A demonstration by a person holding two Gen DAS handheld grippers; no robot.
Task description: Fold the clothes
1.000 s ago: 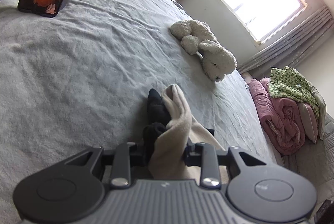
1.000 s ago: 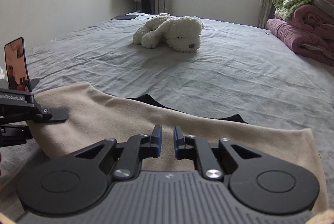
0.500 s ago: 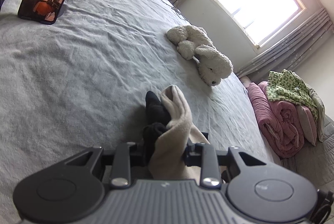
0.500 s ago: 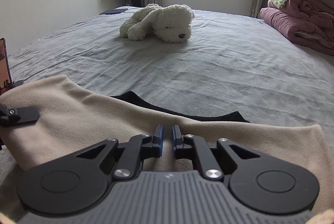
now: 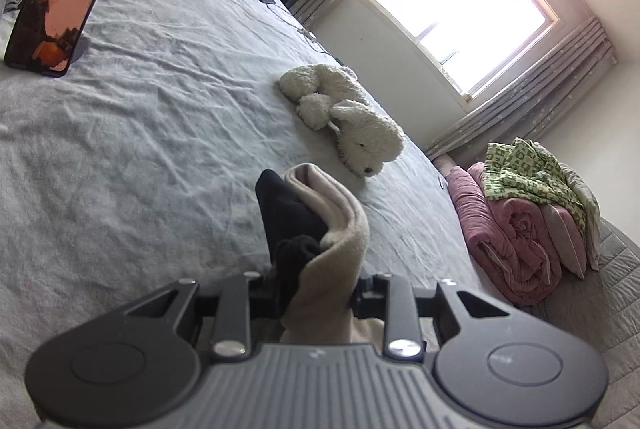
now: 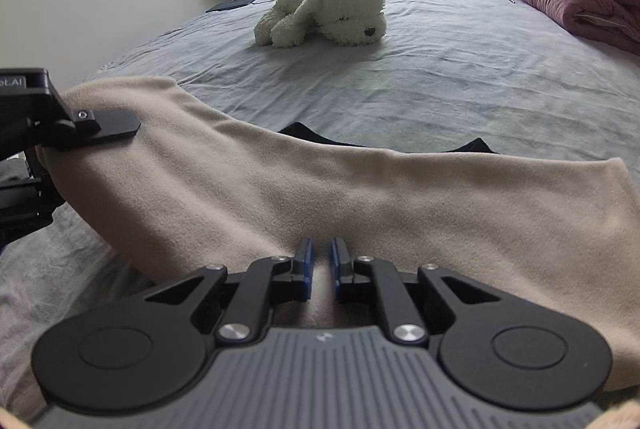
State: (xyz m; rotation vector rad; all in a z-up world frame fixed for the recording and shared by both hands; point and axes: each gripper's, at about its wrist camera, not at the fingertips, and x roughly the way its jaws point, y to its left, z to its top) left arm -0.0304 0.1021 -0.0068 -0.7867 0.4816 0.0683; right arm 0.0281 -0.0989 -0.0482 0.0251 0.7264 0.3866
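The beige fleece garment with black lining lies across the grey bed sheet, one end bunched and clenched in the left gripper. The right gripper, jaws nearly closed, pinches its near edge. Both ends should travel together, keeping edges aligned.

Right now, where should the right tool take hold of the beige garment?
Grip the beige garment at its free far-right corner, coming from the right, level with the bed. The left tool already pinches the opposite end, and that corner lies flat and unobstructed.
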